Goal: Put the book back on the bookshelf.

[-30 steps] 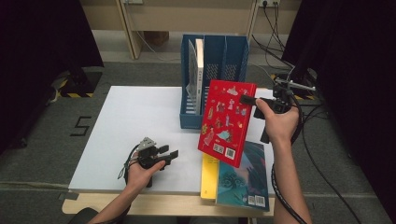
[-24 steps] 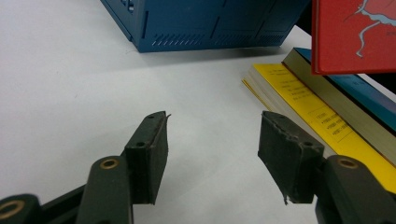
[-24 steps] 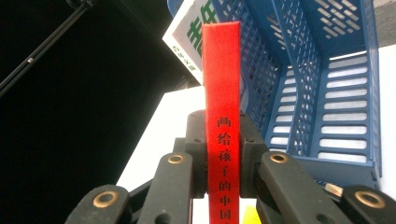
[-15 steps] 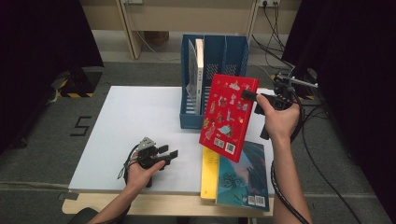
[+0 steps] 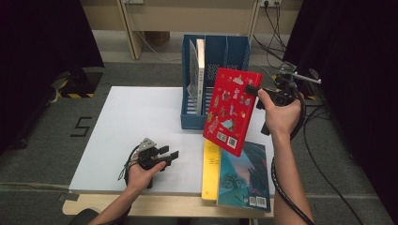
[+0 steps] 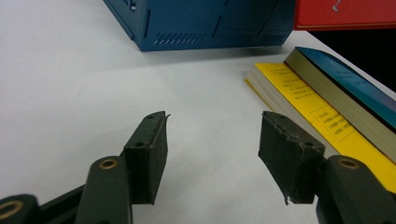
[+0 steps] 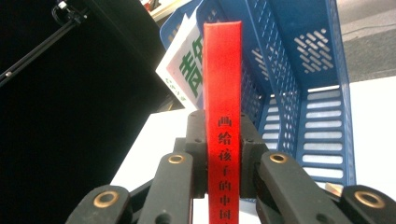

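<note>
right gripper (image 5: 252,89) clamping red book (image 5: 232,110) before blue file rack (image 5: 216,56), left gripper (image 5: 170,153) open on table (image 5: 122,122)

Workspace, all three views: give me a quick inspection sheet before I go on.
Surface: white table, bare on the left.
Job's things: red book held in the air, tilted; blue rack holding white books; teal book lying on yellow book.
Clutter: nothing seen.
Grippers: left gripper open, low over the table; right gripper clamped on the red book's spine.
Cables: one trailing along the right forearm.
Surroundings: black curtains, grey floor.
</note>
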